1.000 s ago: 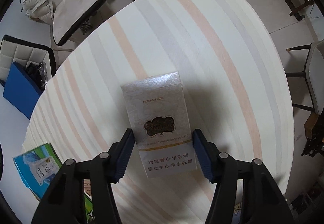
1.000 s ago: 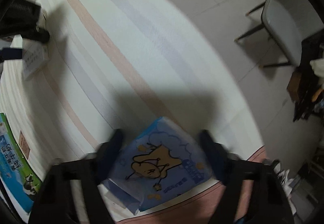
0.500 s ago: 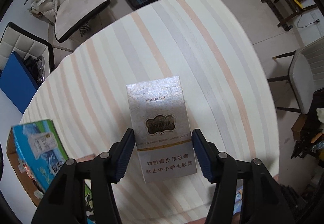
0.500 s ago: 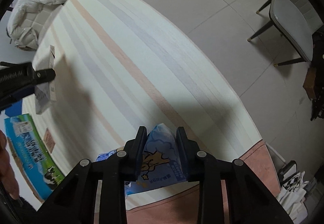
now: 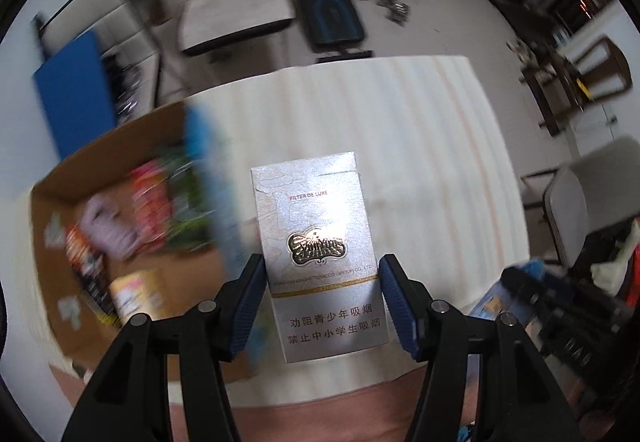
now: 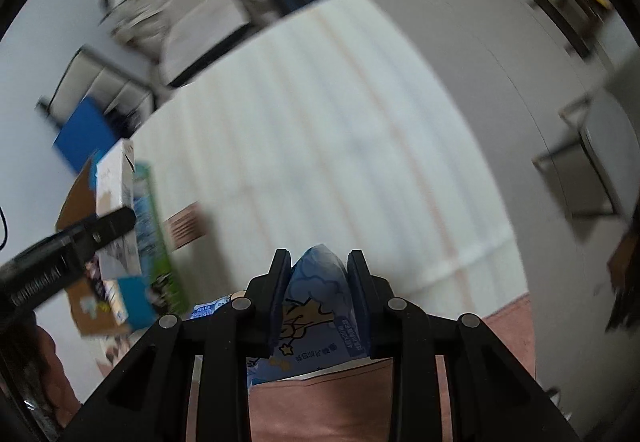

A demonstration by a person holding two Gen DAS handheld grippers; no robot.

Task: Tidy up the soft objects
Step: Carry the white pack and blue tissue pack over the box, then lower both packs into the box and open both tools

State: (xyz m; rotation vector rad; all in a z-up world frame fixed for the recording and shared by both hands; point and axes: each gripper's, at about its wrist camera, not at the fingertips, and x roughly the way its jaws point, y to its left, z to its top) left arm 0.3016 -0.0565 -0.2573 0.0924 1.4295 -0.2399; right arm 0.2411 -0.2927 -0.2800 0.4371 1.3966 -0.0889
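My left gripper (image 5: 322,282) is shut on a silver cigarette pack (image 5: 316,242) and holds it up above the striped table (image 5: 420,146). My right gripper (image 6: 319,282) is shut on a soft blue tissue pack with a cartoon bear (image 6: 316,306), squeezed between the pads, lifted over the table's near edge. An open cardboard box (image 5: 120,226) with several colourful packets stands to the left of the cigarette pack; it also shows in the right wrist view (image 6: 100,282). The left gripper (image 6: 72,242) shows at the left of the right wrist view, over the box.
A striped cloth covers the table (image 6: 320,142). A pink-brown surface (image 5: 320,418) lies along its near edge. A blue-green carton flap (image 6: 156,226) stands at the box's side. Chairs (image 5: 580,202), a weight bench (image 5: 328,10) and dumbbells are on the floor beyond.
Both grippers have risen and tilted up, so more of the room shows. The left gripper with the cigarette pack has moved next to the cardboard box. The right gripper stays shut on the tissue pack.
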